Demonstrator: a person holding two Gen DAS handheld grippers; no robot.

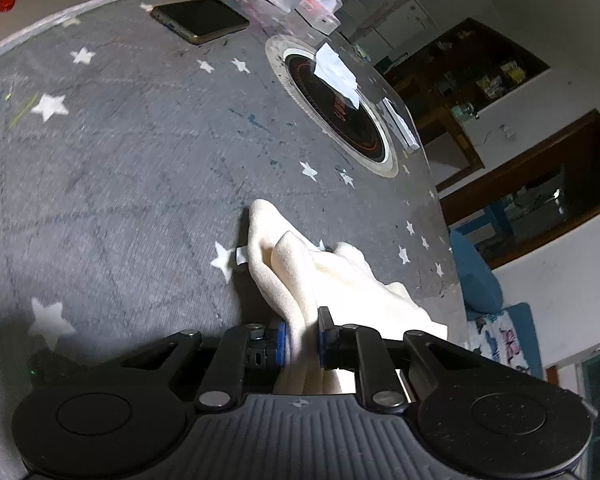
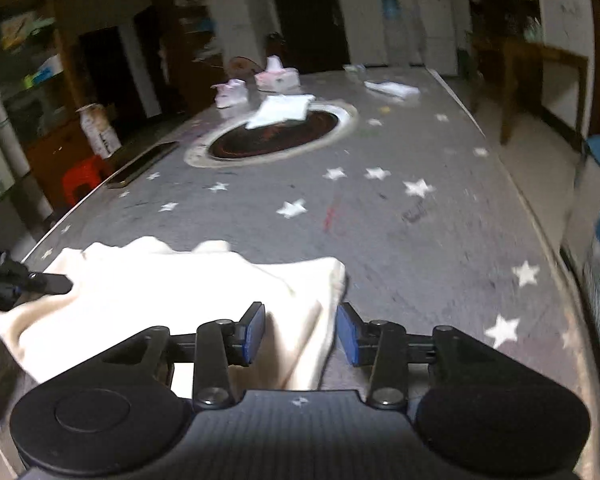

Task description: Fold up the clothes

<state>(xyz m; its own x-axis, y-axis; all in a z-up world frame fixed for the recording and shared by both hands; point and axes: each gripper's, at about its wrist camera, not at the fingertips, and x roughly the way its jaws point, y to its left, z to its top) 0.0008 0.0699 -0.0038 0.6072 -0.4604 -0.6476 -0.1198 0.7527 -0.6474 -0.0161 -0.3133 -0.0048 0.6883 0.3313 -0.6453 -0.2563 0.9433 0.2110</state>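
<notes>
Dim room, white walls [image 2: 236, 8]. Dark wooden cabinet [image 2: 80, 60] with arched opening at left; dark doorway [image 2: 308, 16] at far end. Wooden shelving [image 1: 480, 76] along wall. Blue seat [image 1: 478, 276] beside grey star-patterned tabletop [image 1: 112, 168].

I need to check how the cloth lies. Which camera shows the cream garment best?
The right wrist view: the cream garment spreads across the table there. The left wrist view shows only a bunched fold pinched in the left gripper.
</notes>
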